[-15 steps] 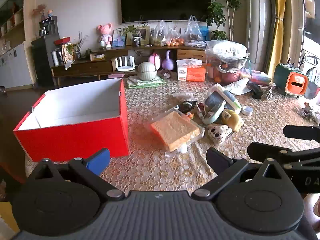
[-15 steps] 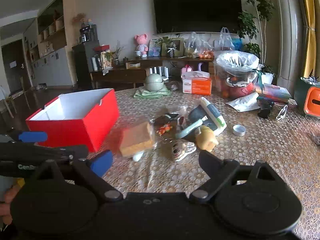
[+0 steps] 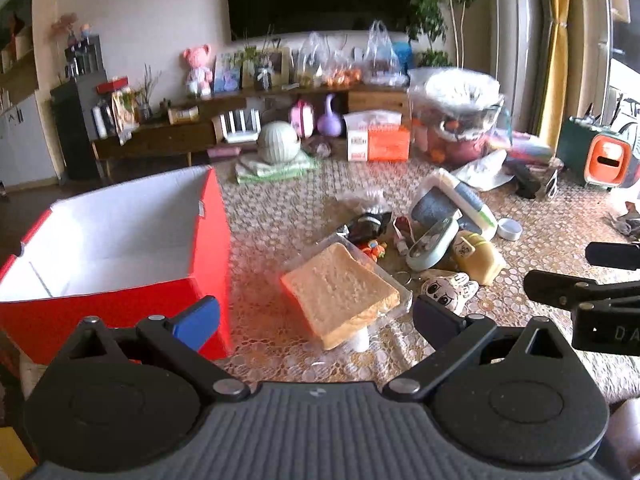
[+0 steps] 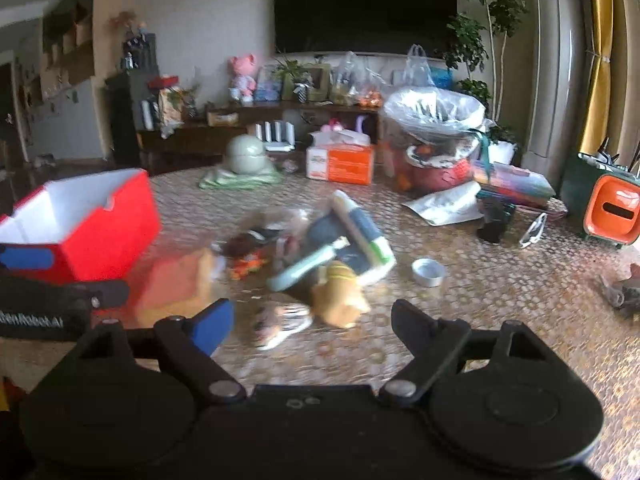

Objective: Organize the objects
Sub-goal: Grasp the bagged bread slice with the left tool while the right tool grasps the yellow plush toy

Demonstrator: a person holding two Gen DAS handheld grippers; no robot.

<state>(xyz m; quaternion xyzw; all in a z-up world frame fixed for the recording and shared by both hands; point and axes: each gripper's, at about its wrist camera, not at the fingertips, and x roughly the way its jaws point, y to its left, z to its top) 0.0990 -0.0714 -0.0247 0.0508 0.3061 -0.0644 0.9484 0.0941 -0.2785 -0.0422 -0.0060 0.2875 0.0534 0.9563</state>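
left gripper (image 3: 316, 316): held open, empty, toward bread (image 3: 340, 292) | right gripper (image 4: 312, 326): held open, empty | box (image 3: 116, 240): placed open for filling

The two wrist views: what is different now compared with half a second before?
Both cameras have come closer to the clutter, so the bread slice looks nearer. The left gripper and right gripper remain open and empty. The red box and the toys have not moved.
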